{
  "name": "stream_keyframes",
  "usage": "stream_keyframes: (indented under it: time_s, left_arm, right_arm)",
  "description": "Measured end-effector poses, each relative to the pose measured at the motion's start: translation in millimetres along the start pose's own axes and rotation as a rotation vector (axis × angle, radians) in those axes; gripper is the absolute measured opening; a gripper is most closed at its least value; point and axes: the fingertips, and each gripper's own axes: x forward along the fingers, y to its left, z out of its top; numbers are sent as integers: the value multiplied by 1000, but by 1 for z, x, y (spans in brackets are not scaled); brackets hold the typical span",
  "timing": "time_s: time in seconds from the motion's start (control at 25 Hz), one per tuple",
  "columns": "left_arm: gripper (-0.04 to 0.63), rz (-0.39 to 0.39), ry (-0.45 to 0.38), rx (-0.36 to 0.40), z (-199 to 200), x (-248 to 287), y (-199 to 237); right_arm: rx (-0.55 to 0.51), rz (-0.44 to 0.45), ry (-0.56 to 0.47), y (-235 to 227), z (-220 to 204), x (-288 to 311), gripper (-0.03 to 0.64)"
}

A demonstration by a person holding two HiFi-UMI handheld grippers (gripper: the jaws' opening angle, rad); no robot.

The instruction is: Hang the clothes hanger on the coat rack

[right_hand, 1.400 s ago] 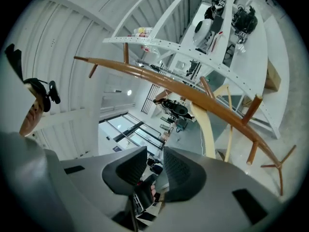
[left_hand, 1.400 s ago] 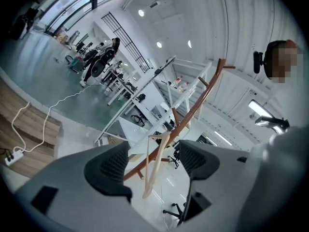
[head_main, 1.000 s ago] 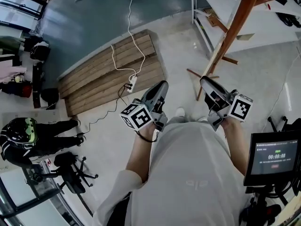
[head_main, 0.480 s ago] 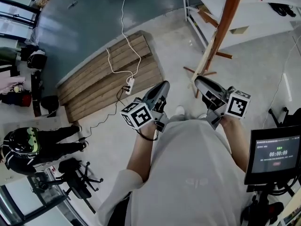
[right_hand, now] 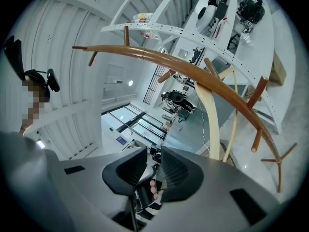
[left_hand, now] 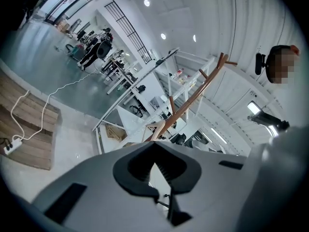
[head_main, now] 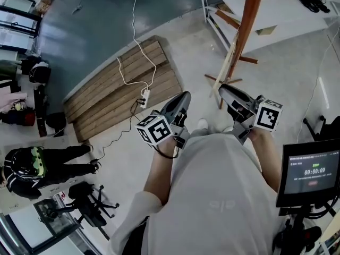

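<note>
A brown wooden coat rack point(head_main: 245, 20) rises at the upper right of the head view, with its feet on the floor ahead of me. A pale wooden hanger point(head_main: 224, 68) leans along its lower pole; whether it hooks on a peg I cannot tell. My left gripper point(head_main: 184, 96) is shut and holds nothing, left of the rack's foot. My right gripper point(head_main: 223, 89) sits just below the hanger's lower end, apart from it. In the right gripper view, the jaws point(right_hand: 153, 161) stand a narrow gap apart, empty, with hanger point(right_hand: 208, 115) and rack point(right_hand: 193, 74) beyond. The left gripper view shows the rack point(left_hand: 193, 98) far ahead.
A wooden pallet point(head_main: 122, 89) lies on the floor at left with a power strip point(head_main: 144, 95) and a white cable on it. White shelving point(head_main: 276, 20) stands behind the rack. A monitor point(head_main: 311, 174) is at my right. A seated person point(head_main: 32, 163) and an office chair point(head_main: 87, 195) are at far left.
The head view has shifted, so the rack and pallet sit further left in the picture. Both grippers keep nearly the same spots in front of me.
</note>
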Motion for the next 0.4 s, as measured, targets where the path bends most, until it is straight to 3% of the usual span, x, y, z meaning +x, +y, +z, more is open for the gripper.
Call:
stream_keyframes:
  time_s: [0.4]
  left_arm:
    - [6,6,0,3,0,1,4]
  right_arm:
    - [2,-21,-6,-4,1,-5,97]
